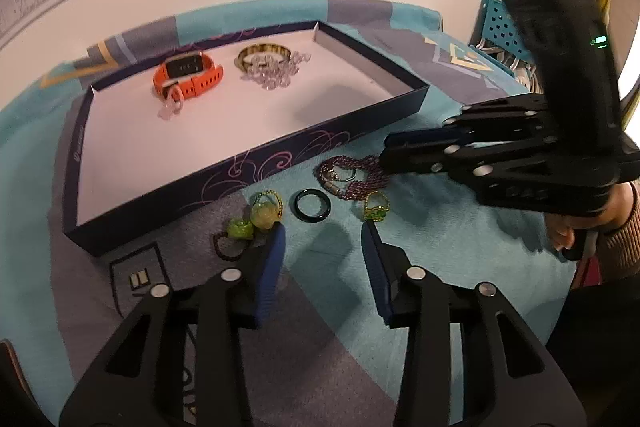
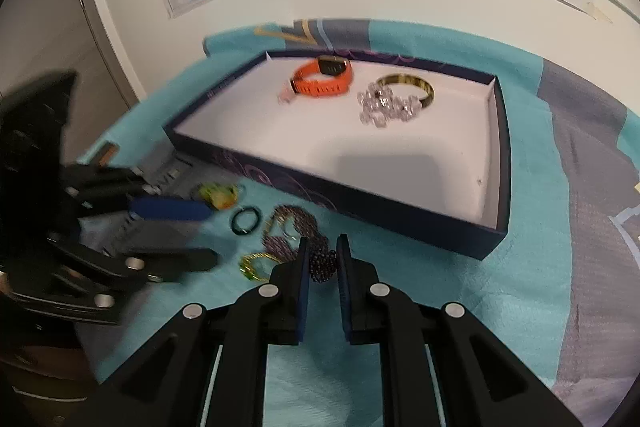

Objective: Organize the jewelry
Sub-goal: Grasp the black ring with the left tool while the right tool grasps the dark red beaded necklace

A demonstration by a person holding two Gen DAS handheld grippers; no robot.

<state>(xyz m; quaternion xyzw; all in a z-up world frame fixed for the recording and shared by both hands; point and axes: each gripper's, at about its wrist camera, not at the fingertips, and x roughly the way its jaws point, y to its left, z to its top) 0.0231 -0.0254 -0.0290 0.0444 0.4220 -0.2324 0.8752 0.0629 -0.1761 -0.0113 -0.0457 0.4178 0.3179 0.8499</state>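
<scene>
A shallow dark-blue box (image 1: 304, 143) with a white floor holds an orange watch (image 1: 188, 75), a gold bangle (image 1: 262, 55) and a clear bead chain (image 1: 276, 73). On the teal cloth before it lie a purple bead necklace (image 1: 352, 177), a black ring (image 1: 313, 205), a green-gold ring (image 1: 376, 207) and yellow-green pendants (image 1: 262, 213). My left gripper (image 1: 324, 239) is open, just short of the black ring. My right gripper (image 2: 323, 253) has its jaws narrowly apart around the end of the purple necklace (image 2: 320, 263); I cannot tell whether it grips it.
The box (image 2: 400, 211) fills the middle of the cloth-covered table. A black bead bracelet (image 1: 226, 247) lies at the left. A teal perforated rack (image 1: 500, 27) stands at the far right. A map hangs on the wall behind.
</scene>
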